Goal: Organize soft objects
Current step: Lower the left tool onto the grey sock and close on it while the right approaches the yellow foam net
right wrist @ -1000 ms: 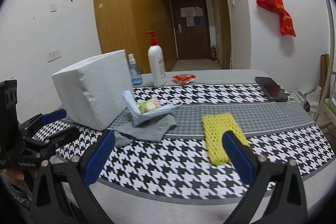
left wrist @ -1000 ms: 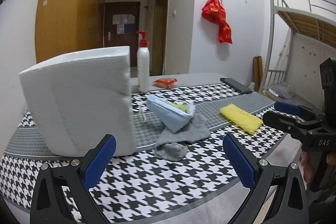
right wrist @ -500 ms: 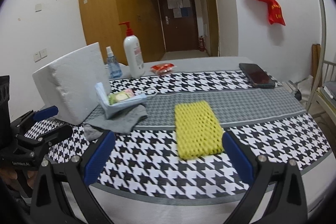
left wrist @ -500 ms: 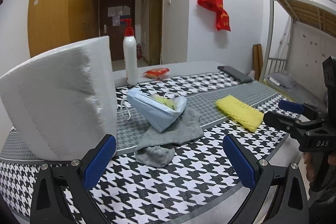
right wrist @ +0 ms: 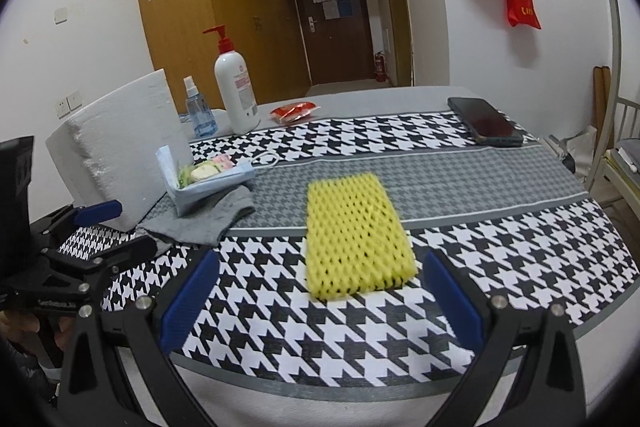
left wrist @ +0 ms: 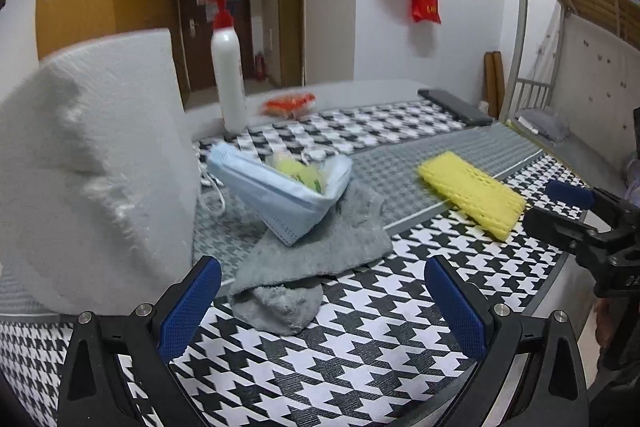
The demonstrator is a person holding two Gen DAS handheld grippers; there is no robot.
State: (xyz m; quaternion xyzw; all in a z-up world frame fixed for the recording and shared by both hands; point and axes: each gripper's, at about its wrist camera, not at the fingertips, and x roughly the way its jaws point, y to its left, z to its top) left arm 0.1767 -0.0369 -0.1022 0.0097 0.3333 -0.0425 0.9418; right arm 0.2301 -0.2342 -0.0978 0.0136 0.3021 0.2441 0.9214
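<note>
A grey cloth [left wrist: 316, 251] lies crumpled on the houndstooth table, its folded end just ahead of my open left gripper [left wrist: 322, 303]. A pale blue face mask [left wrist: 280, 195] holding small yellow-green items rests on the cloth. A big white foam block [left wrist: 92, 163] stands at the left. In the right wrist view a yellow foam net [right wrist: 354, 227] lies flat straight ahead of my open right gripper [right wrist: 320, 303], a little beyond its fingertips. The cloth [right wrist: 208, 215], mask [right wrist: 200, 183] and foam block [right wrist: 120, 151] sit to its left. Nothing is held in either gripper.
A white pump bottle [right wrist: 236, 91], a small blue spray bottle [right wrist: 198, 111] and a red packet [right wrist: 294, 111] stand at the back. A dark phone [right wrist: 486, 123] lies back right. A white cable [right wrist: 266, 161] runs behind the mask. The table's near edge [right wrist: 320, 395] is close below.
Both grippers have moved forward and nearer the table: the left closed in on the grey cloth and mask, the right swung to centre on the yellow foam net. Both stay open.
</note>
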